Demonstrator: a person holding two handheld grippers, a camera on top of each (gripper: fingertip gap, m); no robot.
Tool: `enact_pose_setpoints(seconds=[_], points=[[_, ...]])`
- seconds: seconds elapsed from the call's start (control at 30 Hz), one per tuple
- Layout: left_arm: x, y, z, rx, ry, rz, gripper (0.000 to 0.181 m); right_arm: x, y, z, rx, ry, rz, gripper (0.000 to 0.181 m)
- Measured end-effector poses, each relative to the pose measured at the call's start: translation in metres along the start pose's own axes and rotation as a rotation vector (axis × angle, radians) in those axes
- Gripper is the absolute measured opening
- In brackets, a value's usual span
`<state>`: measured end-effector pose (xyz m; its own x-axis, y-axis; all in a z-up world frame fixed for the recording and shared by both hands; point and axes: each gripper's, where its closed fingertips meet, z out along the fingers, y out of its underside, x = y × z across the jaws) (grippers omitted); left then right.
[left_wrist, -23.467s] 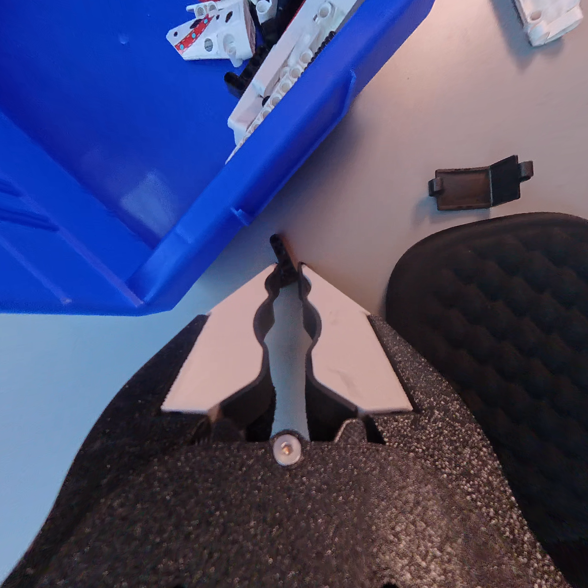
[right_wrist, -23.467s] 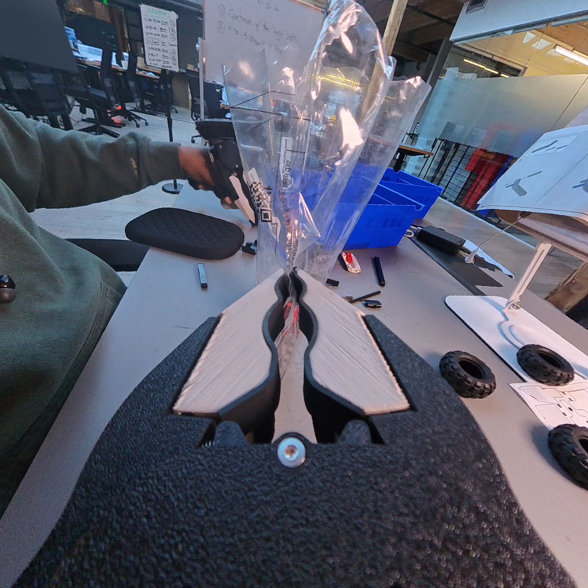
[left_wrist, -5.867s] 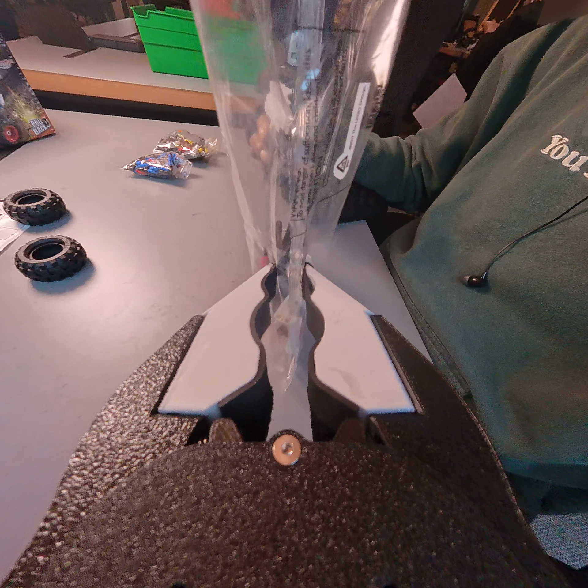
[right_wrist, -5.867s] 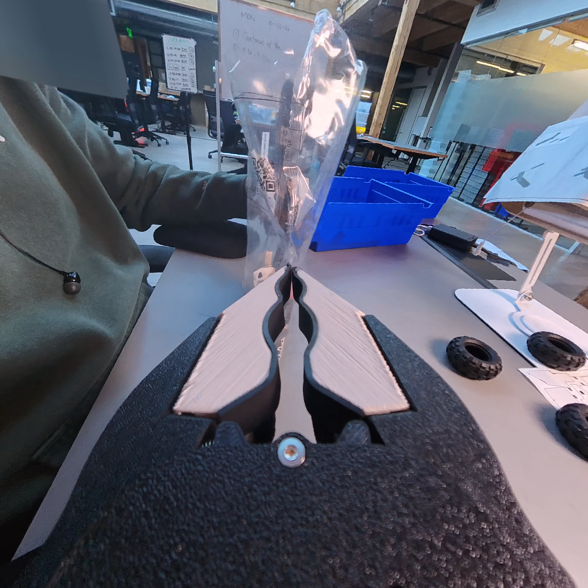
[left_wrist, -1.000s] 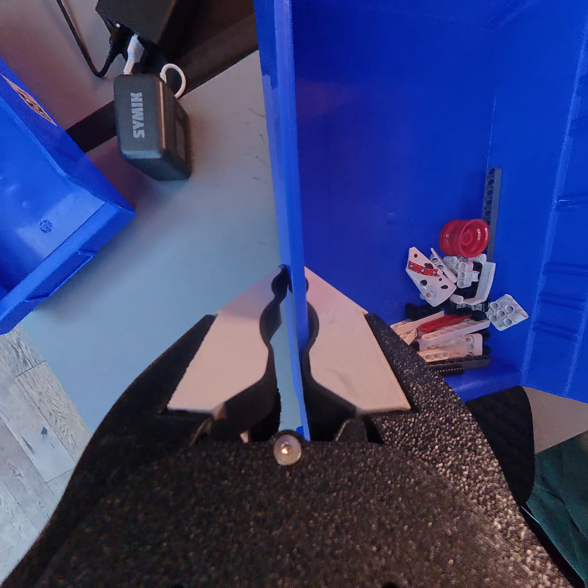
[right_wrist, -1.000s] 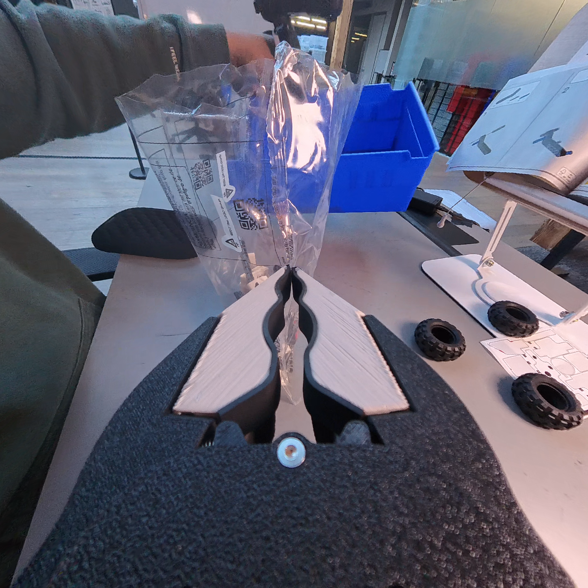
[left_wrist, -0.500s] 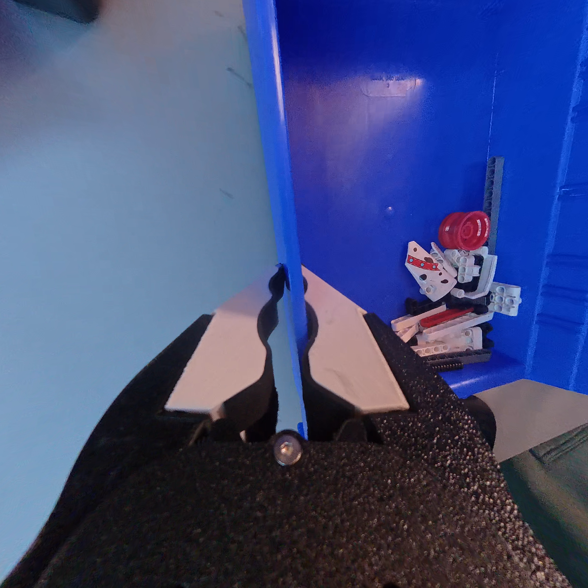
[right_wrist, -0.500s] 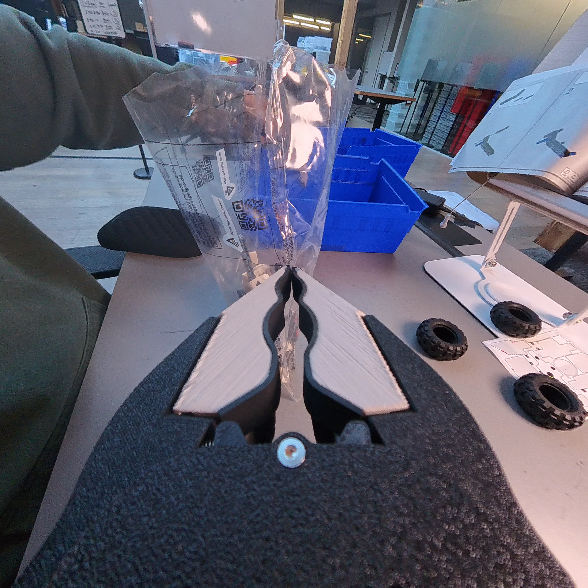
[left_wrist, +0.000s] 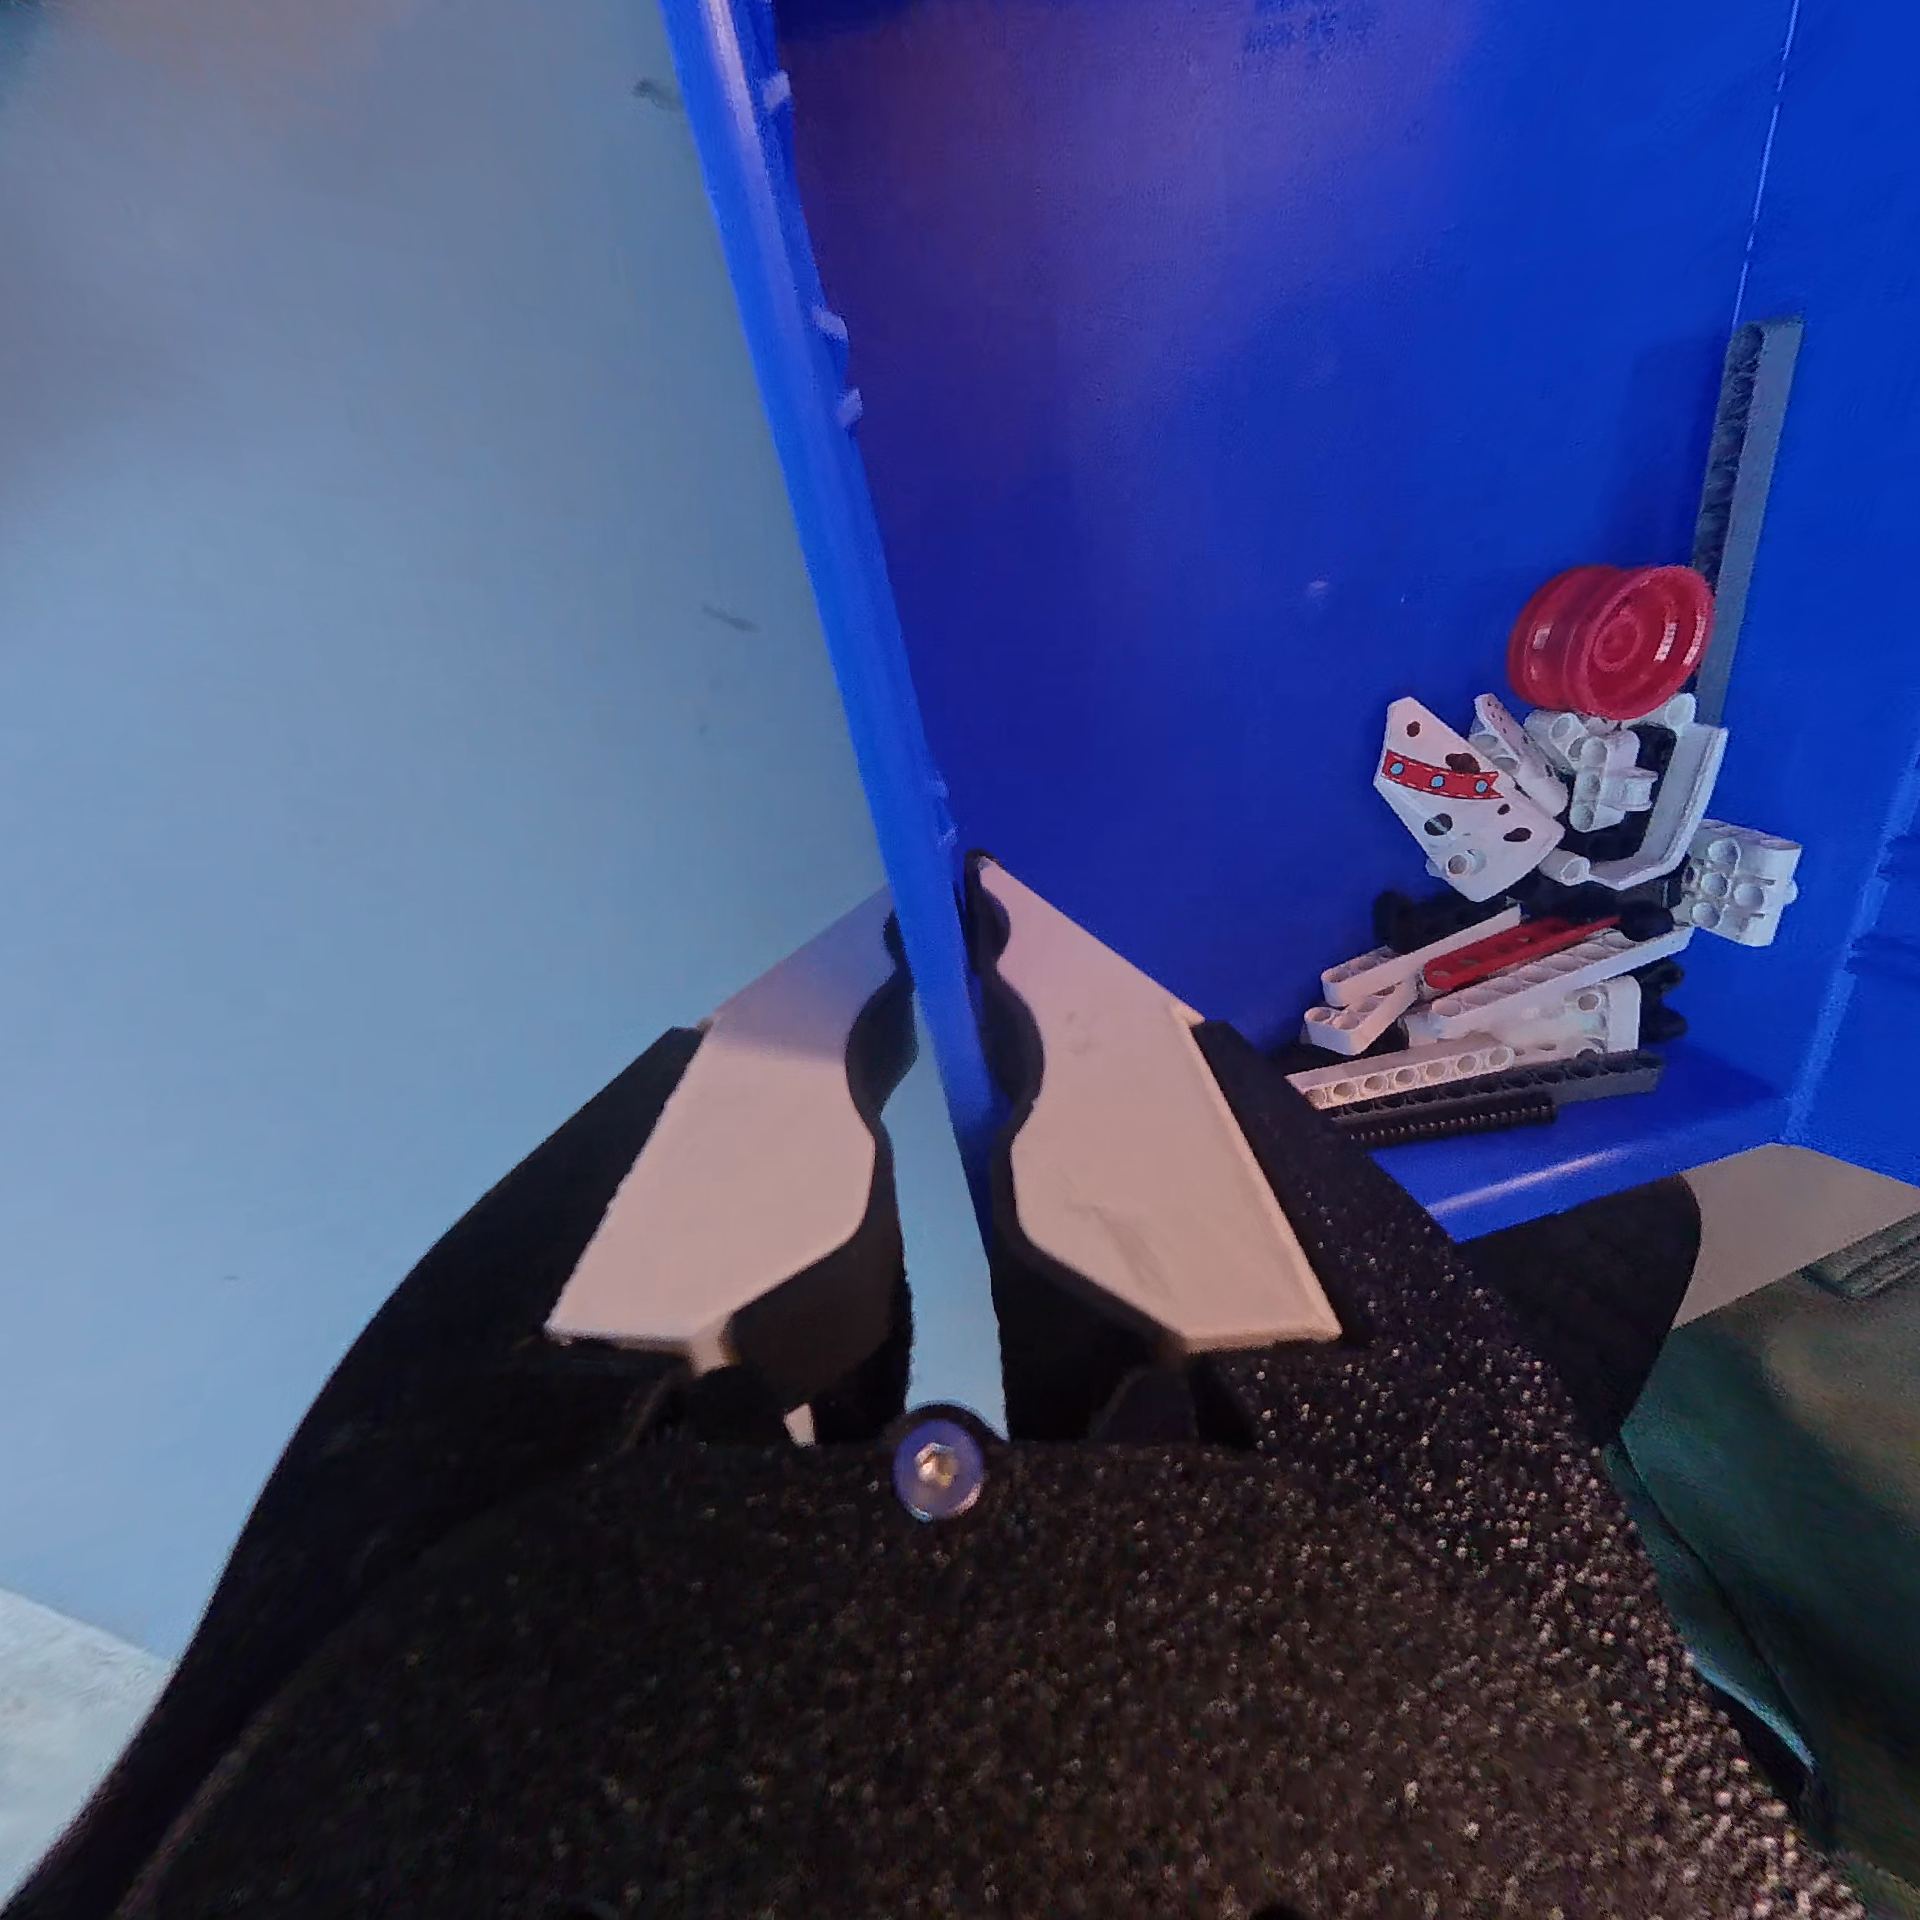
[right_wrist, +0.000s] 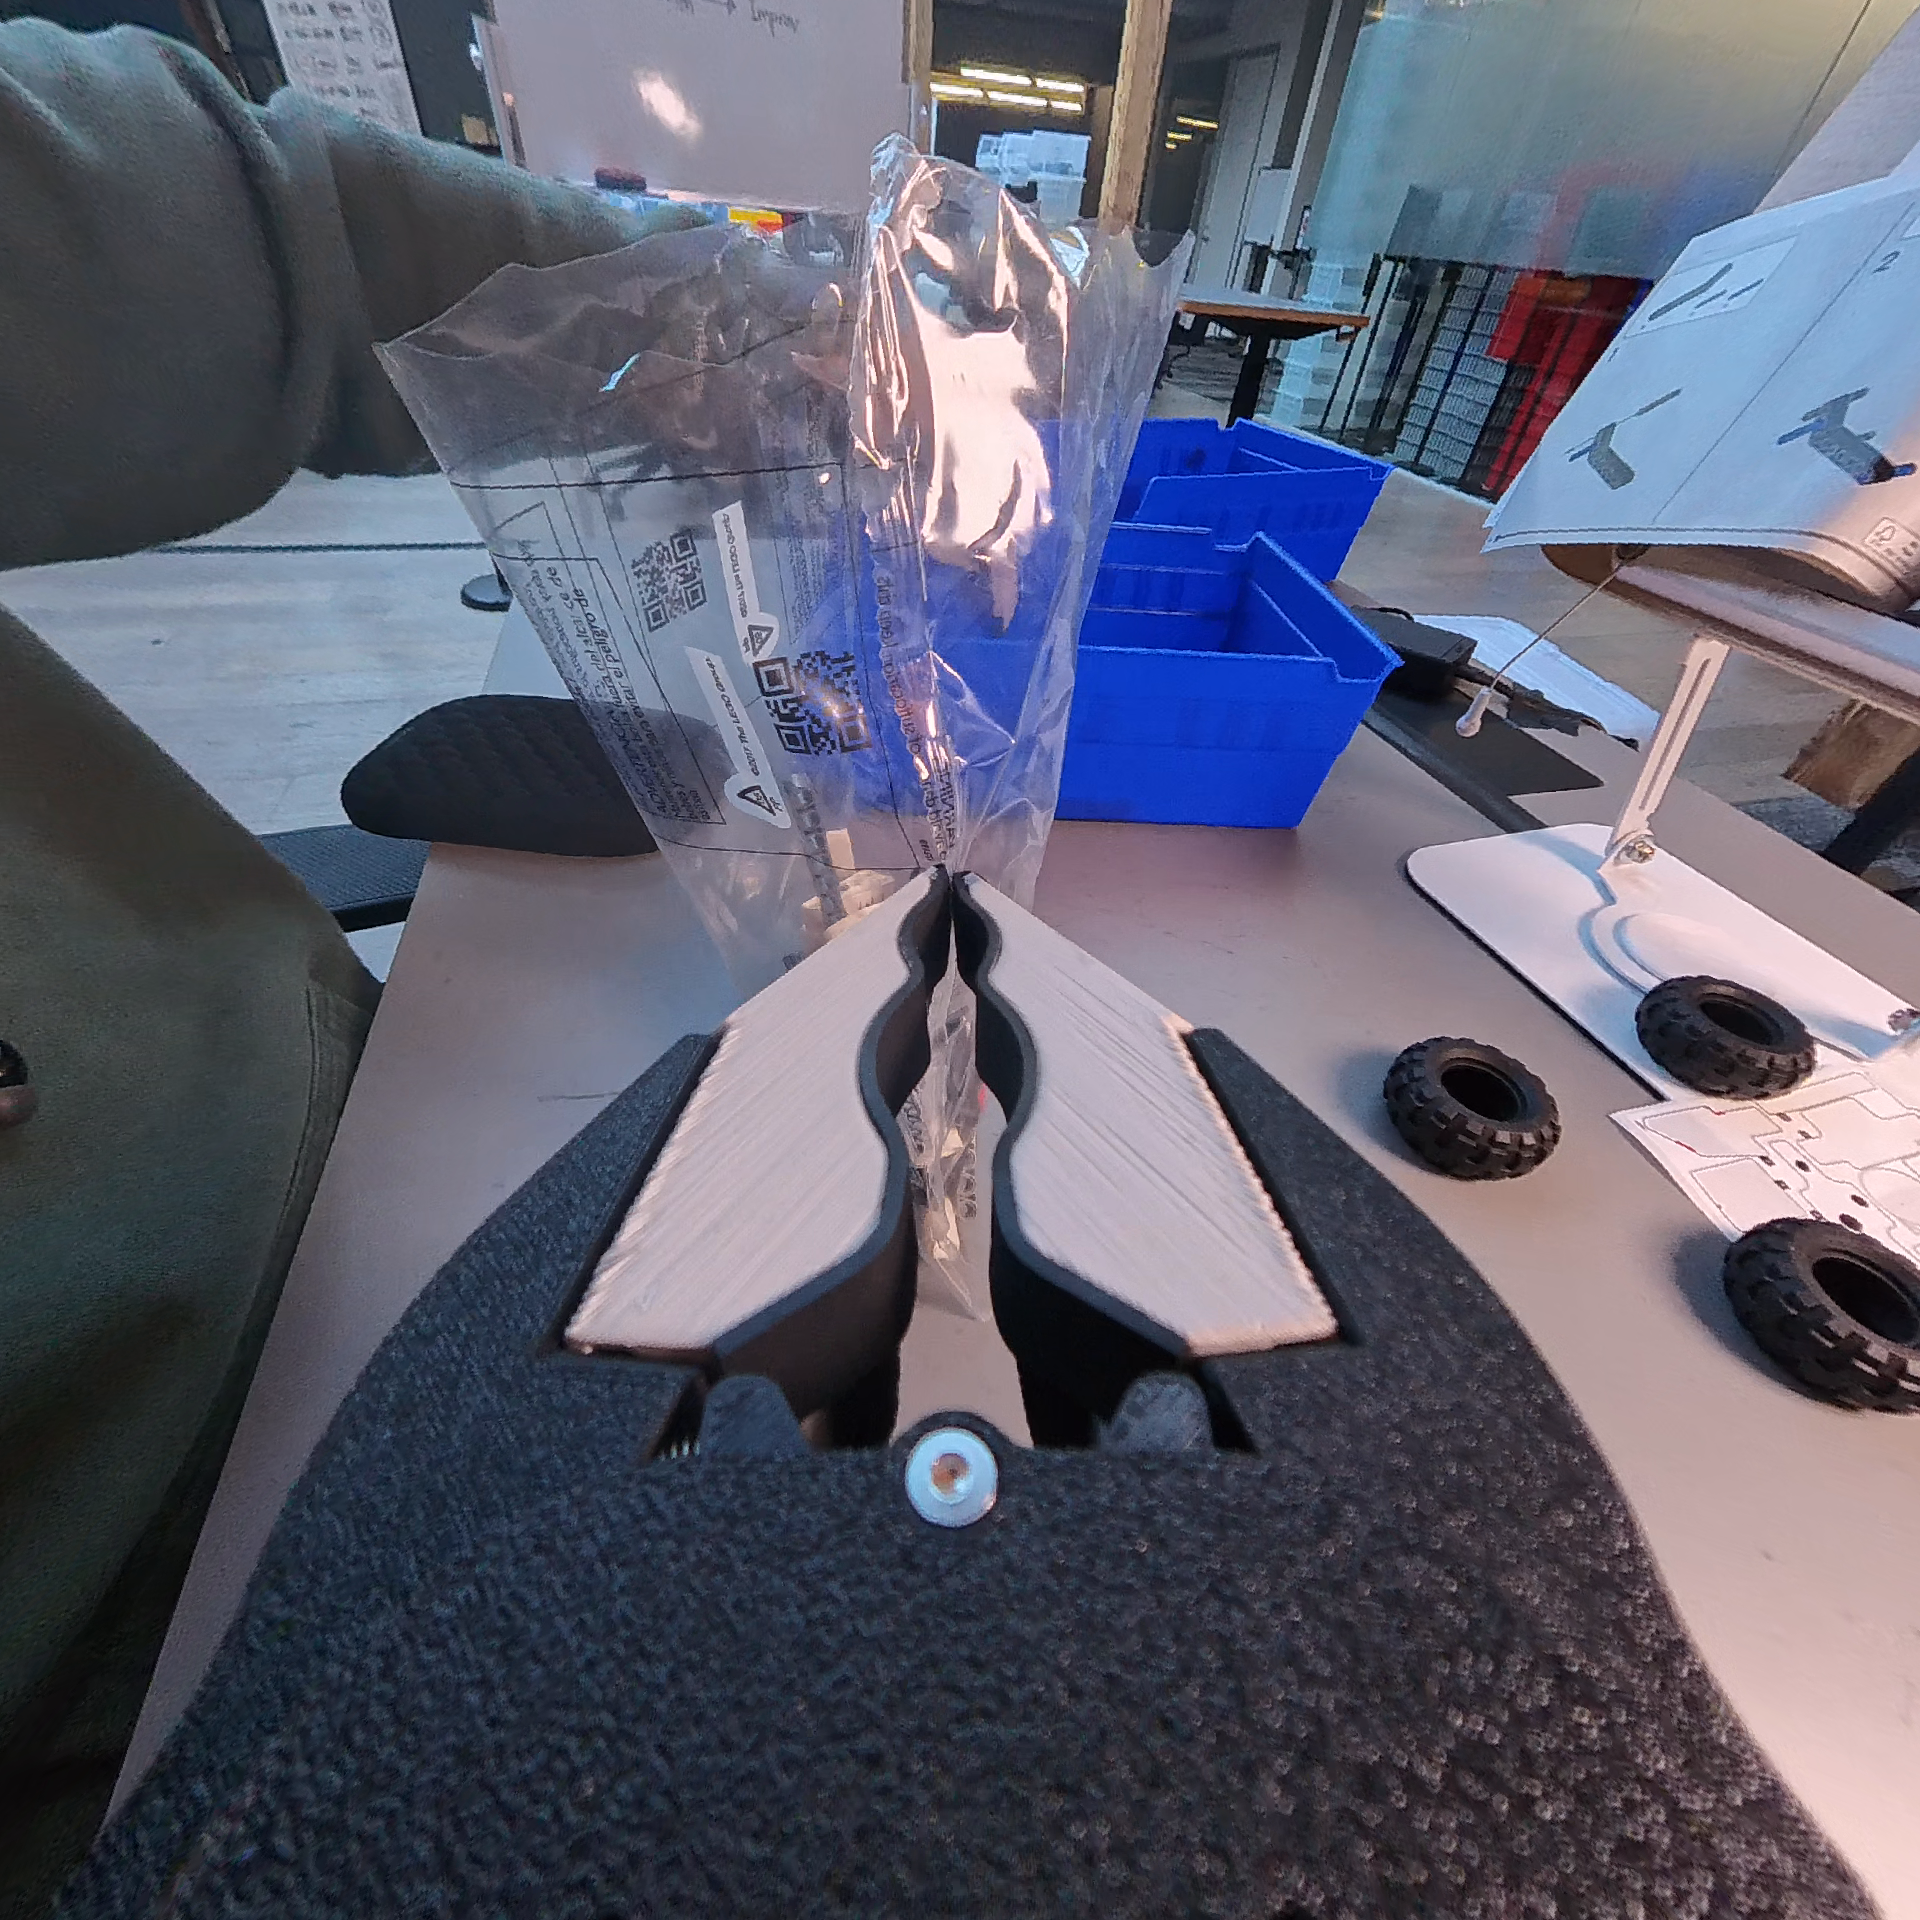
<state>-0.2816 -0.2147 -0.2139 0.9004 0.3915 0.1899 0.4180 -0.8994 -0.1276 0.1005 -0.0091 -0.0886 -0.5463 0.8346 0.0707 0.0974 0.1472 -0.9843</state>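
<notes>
Your left gripper (left_wrist: 935, 883) pinches the blue bin (left_wrist: 1195, 436) by its side wall, steadying it; your right gripper (right_wrist: 951, 883) clamps the clear bag (right_wrist: 790, 540) upright.

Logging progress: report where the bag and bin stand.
Done: pieces lie piled in a corner of the bin. In hand: the left gripper is shut on the bin wall, the right gripper on the clear bag. Left: a few white pieces show low in the bag; tyres lie loose.
</notes>
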Motion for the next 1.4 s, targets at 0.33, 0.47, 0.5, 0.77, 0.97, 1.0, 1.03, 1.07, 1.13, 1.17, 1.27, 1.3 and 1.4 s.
enact_pose_setpoints(seconds=[0.33, 0.47, 0.5, 0.77, 0.97, 1.0, 1.03, 1.07, 1.13, 1.17, 1.27, 1.3, 1.4], points=[[0.015, -0.046, -0.064, 0.191, -0.106, 0.077, 0.003, 0.003, 0.000, -0.001, 0.007, -0.004, 0.013, 0.000], [0.034, -0.073, -0.125, 0.329, -0.148, 0.111, 0.004, 0.002, 0.000, 0.000, 0.004, -0.002, 0.008, 0.000], [0.040, -0.080, -0.142, 0.363, -0.161, 0.121, 0.004, 0.002, 0.000, 0.000, 0.004, -0.001, 0.008, 0.000], [0.106, -0.132, -0.259, 0.632, -0.211, 0.175, 0.003, 0.002, -0.003, 0.009, -0.004, -0.004, 0.014, 0.000], [0.171, -0.174, -0.304, 0.770, -0.160, 0.224, 0.003, -0.002, -0.005, 0.021, -0.003, -0.009, 0.024, 0.000], [0.183, -0.181, -0.311, 0.788, -0.147, 0.237, 0.003, -0.003, -0.006, 0.023, -0.006, -0.010, 0.023, 0.000], [0.194, -0.187, -0.316, 0.802, -0.136, 0.252, 0.003, -0.003, -0.006, 0.024, -0.009, -0.008, 0.021, 0.000], [0.204, -0.192, -0.321, 0.813, -0.127, 0.266, 0.003, -0.002, -0.007, 0.026, -0.012, -0.003, 0.020, 0.000], [0.225, -0.203, -0.329, 0.841, -0.100, 0.285, 0.004, -0.001, -0.009, 0.029, -0.011, 0.000, 0.029, 0.000], [0.235, -0.208, -0.333, 0.857, -0.075, 0.293, 0.004, 0.000, -0.011, 0.031, -0.011, 0.003, 0.034, 0.000], [0.266, -0.219, -0.337, 0.894, -0.012, 0.319, 0.003, 0.004, -0.012, 0.033, -0.010, 0.023, 0.038, 0.000], [0.275, -0.221, -0.335, 0.901, 0.007, 0.326, 0.002, 0.006, -0.011, 0.033, -0.008, 0.028, 0.045, 0.000], [0.295, -0.226, -0.323, 0.904, 0.038, 0.337, 0.002, 0.013, -0.010, 0.033, -0.004, 0.059, 0.063, 0.000]])
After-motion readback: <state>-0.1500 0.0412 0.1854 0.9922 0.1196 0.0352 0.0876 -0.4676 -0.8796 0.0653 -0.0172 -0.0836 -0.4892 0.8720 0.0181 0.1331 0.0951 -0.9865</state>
